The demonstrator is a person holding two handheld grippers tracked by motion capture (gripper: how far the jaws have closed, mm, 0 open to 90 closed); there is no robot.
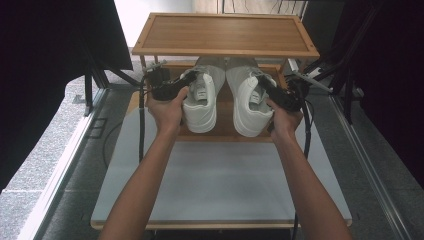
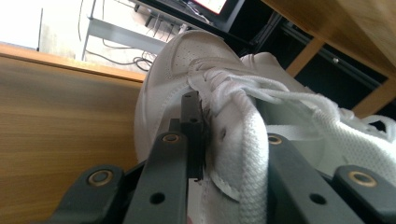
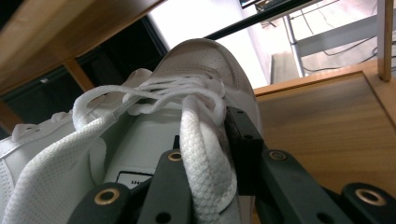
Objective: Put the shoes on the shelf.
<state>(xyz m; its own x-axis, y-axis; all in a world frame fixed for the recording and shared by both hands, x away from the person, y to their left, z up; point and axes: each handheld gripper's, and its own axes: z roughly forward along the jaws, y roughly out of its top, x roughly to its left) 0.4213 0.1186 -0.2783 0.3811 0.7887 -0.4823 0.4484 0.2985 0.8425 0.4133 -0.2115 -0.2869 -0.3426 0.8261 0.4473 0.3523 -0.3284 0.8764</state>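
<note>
Two white sneakers stand side by side on the lower shelf (image 1: 225, 120) of a wooden rack, toes tucked under its top shelf (image 1: 225, 32). My left gripper (image 1: 186, 82) is shut on the outer collar of the left sneaker (image 1: 201, 105). In the left gripper view the gripper (image 2: 224, 135) pinches the padded collar beside the laces of that sneaker (image 2: 187, 60), one jaw outside and one inside. My right gripper (image 1: 268, 91) is shut on the outer collar of the right sneaker (image 1: 250, 110). In the right gripper view the gripper (image 3: 205, 140) clamps the collar of that sneaker (image 3: 205, 60).
The rack stands at the far end of a grey tabletop (image 1: 220, 180), and its upright posts (image 1: 144, 62) flank the shoes. The top shelf hangs low over the toes. Black panels and metal frame rails (image 1: 365, 150) line both sides.
</note>
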